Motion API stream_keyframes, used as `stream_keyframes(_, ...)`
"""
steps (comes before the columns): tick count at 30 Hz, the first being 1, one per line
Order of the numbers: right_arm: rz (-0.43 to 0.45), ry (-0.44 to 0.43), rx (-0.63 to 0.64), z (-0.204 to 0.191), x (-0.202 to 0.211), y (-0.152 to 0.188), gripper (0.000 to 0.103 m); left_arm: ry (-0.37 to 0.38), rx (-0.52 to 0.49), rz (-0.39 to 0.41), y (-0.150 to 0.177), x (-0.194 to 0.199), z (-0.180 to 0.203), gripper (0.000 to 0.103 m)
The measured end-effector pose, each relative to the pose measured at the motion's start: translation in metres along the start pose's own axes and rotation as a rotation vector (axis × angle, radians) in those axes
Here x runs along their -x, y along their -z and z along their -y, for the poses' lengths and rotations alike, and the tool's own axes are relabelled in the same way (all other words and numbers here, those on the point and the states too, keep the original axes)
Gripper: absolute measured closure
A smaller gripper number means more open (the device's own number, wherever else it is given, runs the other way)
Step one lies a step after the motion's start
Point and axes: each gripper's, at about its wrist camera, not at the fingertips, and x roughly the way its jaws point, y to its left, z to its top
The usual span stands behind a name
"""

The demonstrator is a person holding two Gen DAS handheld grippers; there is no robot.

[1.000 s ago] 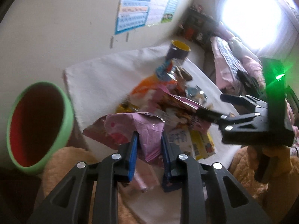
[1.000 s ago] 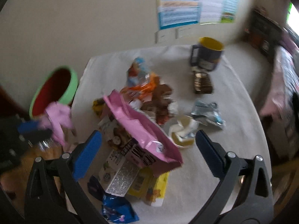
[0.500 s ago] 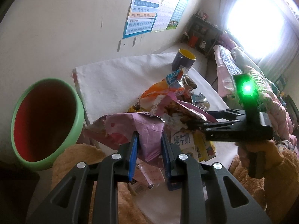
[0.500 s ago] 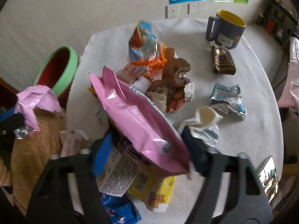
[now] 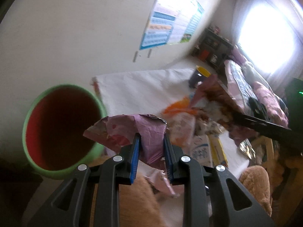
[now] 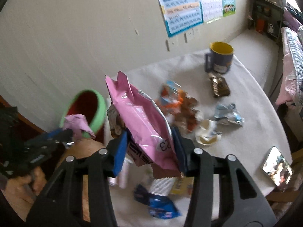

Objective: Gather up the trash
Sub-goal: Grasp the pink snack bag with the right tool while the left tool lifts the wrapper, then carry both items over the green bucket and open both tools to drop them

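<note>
Clamping a crumpled pink wrapper (image 5: 140, 130) between its blue pads, the left claw (image 5: 151, 147) is nearly closed and holds that scrap up beside the open mouth of the green bin (image 5: 62, 126), whose inside is red; the wrapper's torn edge reaches over the bin's rim, and the bin stands off the desk's left edge. In the right wrist view the same left claw (image 6: 66, 134) shows at the left with the wrapper (image 6: 77, 123) just in front of the bin (image 6: 85, 109). The right claw (image 6: 149, 147) is closed partway on a large pink snack bag (image 6: 140, 121), gripping its lower end so the bag stands tilted up above the white-covered desk (image 6: 251, 113). Beneath and behind it lies a heap of litter: an orange and brown wrapper pile (image 6: 181, 106) near the middle, a silver-blue foil packet (image 6: 227, 115) toward the right edge, a small white cup (image 6: 206, 134) just beside it, a dark brown bar wrapper (image 6: 219, 87) near a navy mug with yellow lining (image 6: 219, 58) at the far edge, and a blue packet (image 6: 161, 206) at the near edge. A shiny rectangular thing (image 6: 276, 168) lies at the near right corner. Wall charts (image 6: 189, 5) hang behind.
</note>
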Motion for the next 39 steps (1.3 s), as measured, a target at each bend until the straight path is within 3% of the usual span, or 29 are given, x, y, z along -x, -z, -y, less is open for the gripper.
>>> stream_keyframes(3, 0.006, -0.039, 0.013, -0.028, -0.008, -0.005, 0.058, -0.037, 0.056, 0.018, -0.004, 0.003, -0.027, 0.081)
stream_keyframes(9, -0.071, -0.114, 0.034, -0.086, -0.063, -0.015, 0.058, -0.144, 0.129, 0.039, 0.0, 0.006, -0.084, 0.081)
stream_keyframes(14, -0.128, -0.108, 0.081, -0.128, -0.11, -0.025, 0.058, -0.187, 0.201, 0.032, 0.0, 0.0, -0.126, 0.081)
stream_keyframes(23, -0.196, -0.07, 0.153, -0.171, -0.158, -0.021, 0.057, -0.215, 0.273, 0.025, -0.002, -0.013, -0.162, 0.081)
stream_keyframes(24, -0.199, -0.072, 0.156, -0.172, -0.159, -0.02, 0.056, -0.216, 0.276, 0.025, -0.002, -0.014, -0.164, 0.077)
stream_keyframes(26, -0.197, -0.07, 0.158, -0.177, -0.164, -0.018, 0.045, -0.233, 0.289, 0.032, -0.002, -0.016, -0.169, 0.068)
stream_keyframes(27, -0.196, -0.069, 0.155, -0.174, -0.165, -0.02, 0.038, -0.241, 0.295, 0.03, -0.003, -0.018, -0.172, 0.054)
stream_keyframes(28, -0.196, -0.073, 0.148, -0.174, -0.166, -0.02, 0.037, -0.244, 0.304, 0.029, -0.001, -0.018, -0.176, 0.051)
stream_keyframes(35, -0.184, -0.06, 0.125, -0.165, -0.161, -0.019, 0.032, -0.23, 0.354, 0.01, 0.008, -0.024, -0.183, 0.051)
stream_keyframes(39, -0.142, 0.009, 0.111, -0.138, -0.145, -0.02, 0.031, -0.233, 0.36, -0.007, 0.012, -0.028, -0.184, 0.051)
